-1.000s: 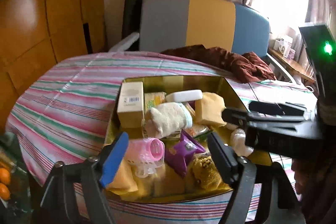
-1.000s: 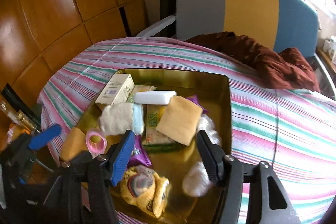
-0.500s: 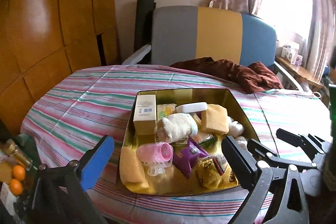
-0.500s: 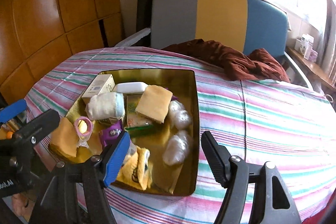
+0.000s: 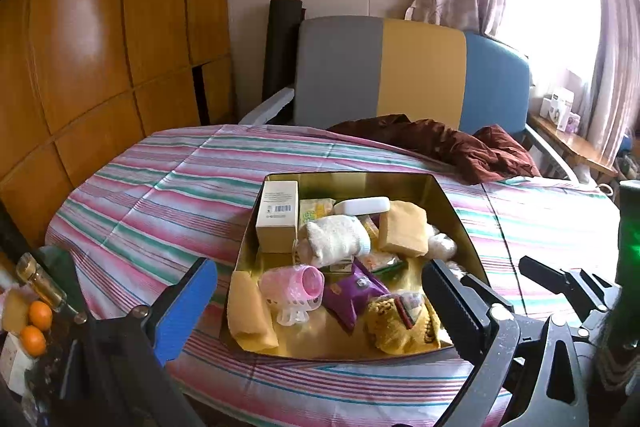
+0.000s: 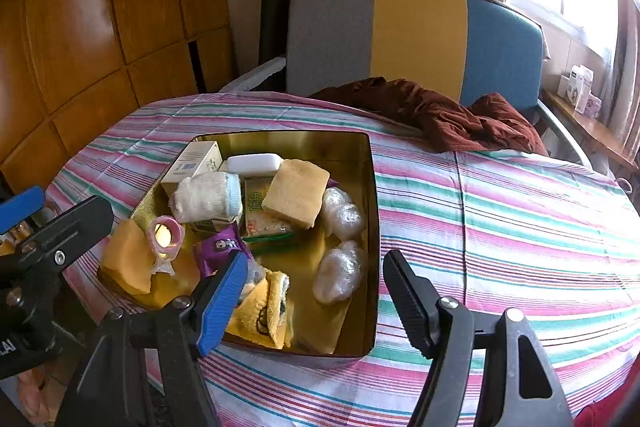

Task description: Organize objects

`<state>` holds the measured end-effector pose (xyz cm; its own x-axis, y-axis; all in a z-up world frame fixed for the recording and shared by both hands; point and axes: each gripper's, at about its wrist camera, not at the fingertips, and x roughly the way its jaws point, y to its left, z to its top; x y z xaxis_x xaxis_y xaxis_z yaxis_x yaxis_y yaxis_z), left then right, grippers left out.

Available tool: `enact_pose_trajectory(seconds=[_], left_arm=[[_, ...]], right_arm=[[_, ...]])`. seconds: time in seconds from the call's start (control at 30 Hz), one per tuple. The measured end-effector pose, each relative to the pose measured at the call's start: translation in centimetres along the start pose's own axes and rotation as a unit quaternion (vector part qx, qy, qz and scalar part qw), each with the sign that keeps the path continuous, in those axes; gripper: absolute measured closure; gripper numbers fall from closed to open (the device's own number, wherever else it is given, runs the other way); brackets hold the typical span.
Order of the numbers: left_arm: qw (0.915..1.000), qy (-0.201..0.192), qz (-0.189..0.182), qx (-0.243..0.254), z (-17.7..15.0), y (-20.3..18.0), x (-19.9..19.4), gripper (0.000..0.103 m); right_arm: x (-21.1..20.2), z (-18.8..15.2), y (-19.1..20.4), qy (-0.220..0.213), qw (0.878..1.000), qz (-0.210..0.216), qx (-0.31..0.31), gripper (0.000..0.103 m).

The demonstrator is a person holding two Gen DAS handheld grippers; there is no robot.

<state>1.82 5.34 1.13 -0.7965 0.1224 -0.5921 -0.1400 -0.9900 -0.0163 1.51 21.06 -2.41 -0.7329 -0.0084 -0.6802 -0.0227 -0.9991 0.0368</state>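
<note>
1. Tin of mixed items sits on the striped tabletop, ahead of both tools.
2. Left tool: jaws spread as wide as they go, just been opening, nothing between them. It hangs above the tin's near edge, touching nothing.
3. Right tool: jaws partly spread, also opened a bit more, nothing gripped. It hangs over the tin's near right corner, clear of the contents.
4. In the tin, near side: pink roller, purple packet, yellow towel, tan cloth against the left wall.
5. Far side: cream box standing on end in the left corner, white sock beside it, white soap bar, tan sponge leaning on other items.
6. Right wall: clear wrapped lumps, seen best from the right wrist.
7. Beyond the tin: brown cloth bunched at the tabletop's far edge, tricolour chair behind it.
8. Two oranges low at left, off the tabletop.
</note>
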Motion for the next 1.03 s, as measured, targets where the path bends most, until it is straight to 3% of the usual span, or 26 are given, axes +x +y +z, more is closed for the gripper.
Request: enact_pose_trajectory(seconds=[1.03], left_arm=[[0.9996,0.006,0.025,-0.009,-0.6,1.0,1.3,0.002]], right_arm=[[1.1,-0.1,1.0,0.013,1.0,0.009,-0.009,0.032]])
